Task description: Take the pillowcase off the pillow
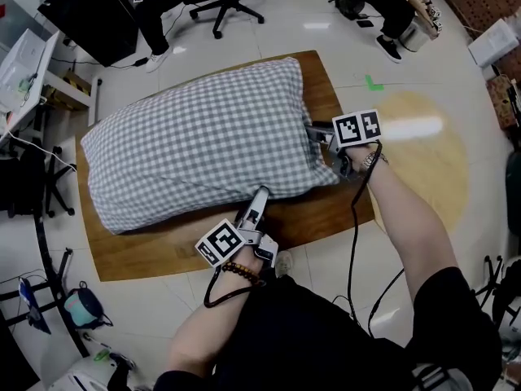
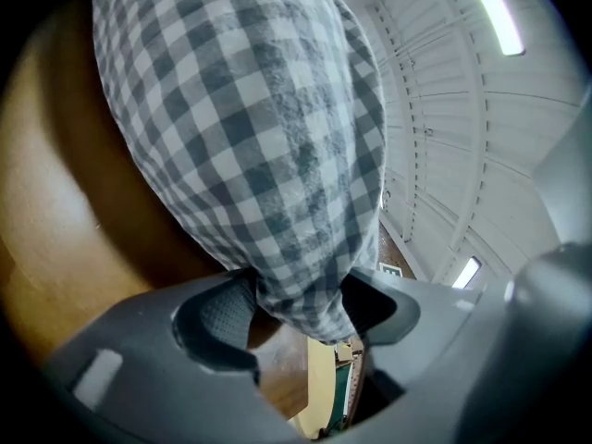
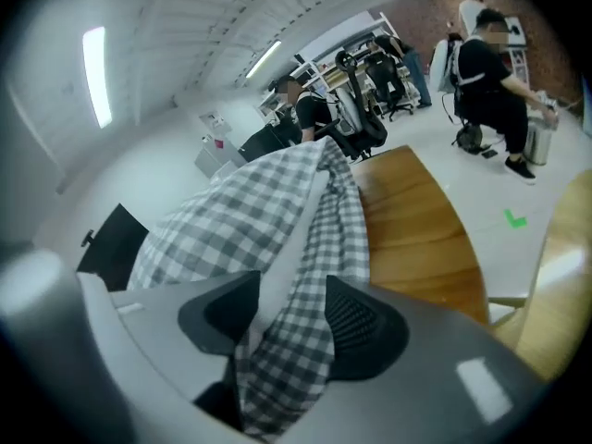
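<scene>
Lying loose inside right gripper (image 3: 289, 292), pillowcase (image 3: 222, 220); pinched by left gripper (image 2: 301, 296)

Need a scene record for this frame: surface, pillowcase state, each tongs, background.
surface: wooden table
pillowcase: grey-and-white check, filled, not pulled off yet, lying across the table
left tongs: closed on a bunched fold at the pillowcase's near edge
right tongs: open; a checked flap at the pillowcase's right end lies between the pads, not pinched
background: office chair on the floor beyond the table
</scene>
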Tool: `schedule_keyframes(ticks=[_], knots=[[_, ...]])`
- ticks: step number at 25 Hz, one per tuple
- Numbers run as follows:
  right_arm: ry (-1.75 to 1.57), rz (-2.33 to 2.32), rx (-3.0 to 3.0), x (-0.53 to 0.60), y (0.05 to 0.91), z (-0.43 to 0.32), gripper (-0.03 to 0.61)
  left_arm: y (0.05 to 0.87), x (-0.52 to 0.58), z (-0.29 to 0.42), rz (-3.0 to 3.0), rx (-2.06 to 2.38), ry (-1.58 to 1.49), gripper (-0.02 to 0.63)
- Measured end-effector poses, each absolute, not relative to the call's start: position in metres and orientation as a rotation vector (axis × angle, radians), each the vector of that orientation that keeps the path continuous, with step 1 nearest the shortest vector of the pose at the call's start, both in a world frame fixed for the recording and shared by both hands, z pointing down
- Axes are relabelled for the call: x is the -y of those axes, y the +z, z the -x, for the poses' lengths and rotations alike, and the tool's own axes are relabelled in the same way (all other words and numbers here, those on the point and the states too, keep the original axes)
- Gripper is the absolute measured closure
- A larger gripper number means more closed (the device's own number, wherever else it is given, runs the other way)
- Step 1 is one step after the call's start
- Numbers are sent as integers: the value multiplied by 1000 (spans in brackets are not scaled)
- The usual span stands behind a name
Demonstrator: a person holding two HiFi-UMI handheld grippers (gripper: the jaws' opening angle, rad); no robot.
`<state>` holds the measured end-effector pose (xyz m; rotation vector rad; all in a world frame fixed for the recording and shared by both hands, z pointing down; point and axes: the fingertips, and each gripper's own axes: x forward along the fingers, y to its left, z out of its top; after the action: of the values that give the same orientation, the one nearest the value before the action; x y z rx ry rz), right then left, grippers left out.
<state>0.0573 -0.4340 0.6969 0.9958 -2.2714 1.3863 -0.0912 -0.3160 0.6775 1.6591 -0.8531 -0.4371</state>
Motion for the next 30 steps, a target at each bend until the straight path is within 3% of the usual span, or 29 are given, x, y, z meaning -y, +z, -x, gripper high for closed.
schedule_keyframes(ticks=[5, 8, 12, 21, 22, 24, 25, 30], knots=[[1606, -814, 2376, 433, 683, -41, 348, 672, 314, 88, -1621, 861, -440, 379], [1725, -744, 2426, 434, 675, -38, 281, 671, 311, 90, -1577, 874, -433, 399], [1913, -715, 2400, 427, 660, -36, 272, 663, 318, 92, -1658, 844, -469, 420], [1807, -533, 2478, 418, 647, -21, 277, 665, 312, 92, -1662, 868, -459, 473], [1774, -498, 2498, 415, 647, -20, 316, 666, 309, 91, -1664, 869, -459, 483], [1715, -481, 2506, 407, 647, -19, 474, 667, 302, 89, -1667, 871, -460, 497], [1679, -494, 2505, 405, 647, -19, 524, 666, 299, 89, -1670, 872, -462, 502], [1482, -657, 2521, 409, 640, -38, 555, 661, 288, 98, -1682, 895, -479, 522]])
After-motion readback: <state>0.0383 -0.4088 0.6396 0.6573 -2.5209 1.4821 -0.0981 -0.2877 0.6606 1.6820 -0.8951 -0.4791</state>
